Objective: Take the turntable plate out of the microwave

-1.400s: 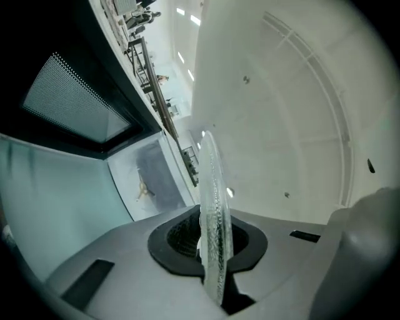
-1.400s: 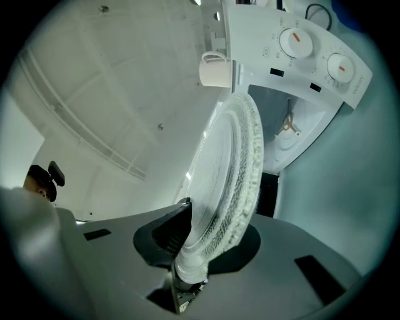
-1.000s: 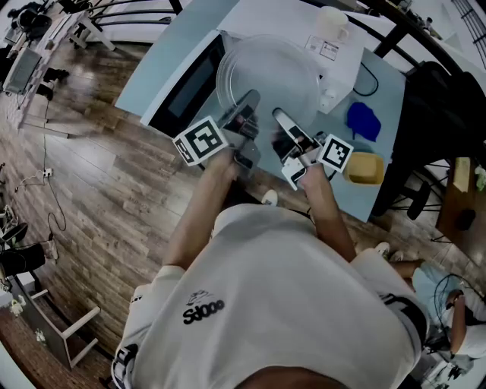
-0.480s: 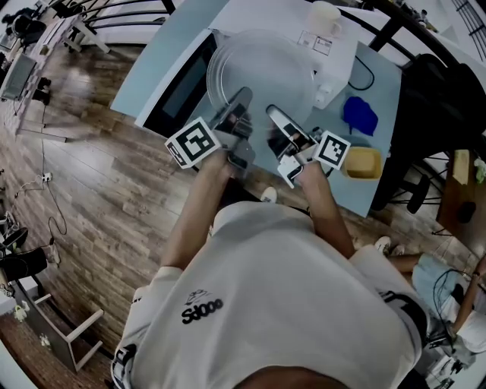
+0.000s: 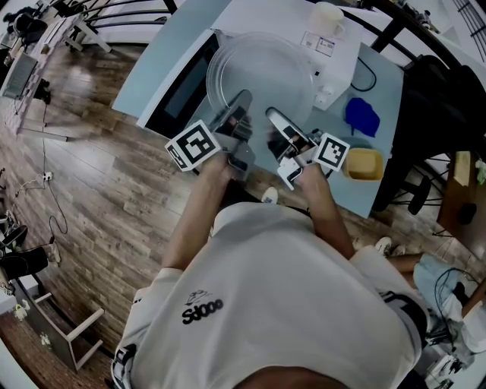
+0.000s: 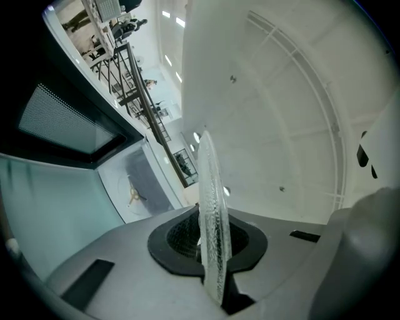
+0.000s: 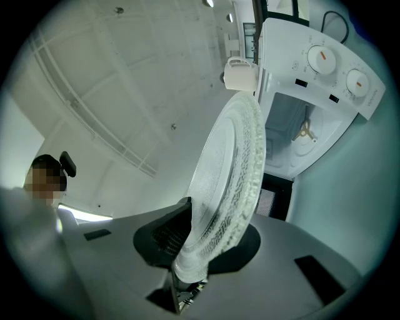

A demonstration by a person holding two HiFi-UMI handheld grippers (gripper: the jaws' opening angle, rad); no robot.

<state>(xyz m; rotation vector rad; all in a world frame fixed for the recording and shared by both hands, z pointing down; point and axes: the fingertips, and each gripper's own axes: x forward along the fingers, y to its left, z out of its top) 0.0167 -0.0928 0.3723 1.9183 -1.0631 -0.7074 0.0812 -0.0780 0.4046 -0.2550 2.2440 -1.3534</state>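
turntable plate (image 5: pixel 262 76), clear ribbed glass, hangs outside the microwave (image 5: pixel 334 57), carried by its near rim between two hand-held grippers. the left gripper (image 5: pixel 244 99) is closed narrow on the rim, and the left gripper view shows its dark pads pinching the glass edge-on. the right gripper (image 5: pixel 272 115) clamps the rim a little further right, its jaws set somewhat wider over the thick moulded lip. the two grips sit near each other on the side of the plate closest to the person. the microwave's door (image 5: pixel 182 87) stands open to the left. behind the plate the white cavity (image 7: pixel 300 137) shows its three-armed hub (image 7: pixel 304 130) on the floor. a white mug (image 5: pixel 326 19) stands on top of the microwave. on the pale blue table (image 5: pixel 386 106) to the right lie a blue object (image 5: pixel 362 118) and a yellow object (image 5: pixel 363 166), both apart from the plate.
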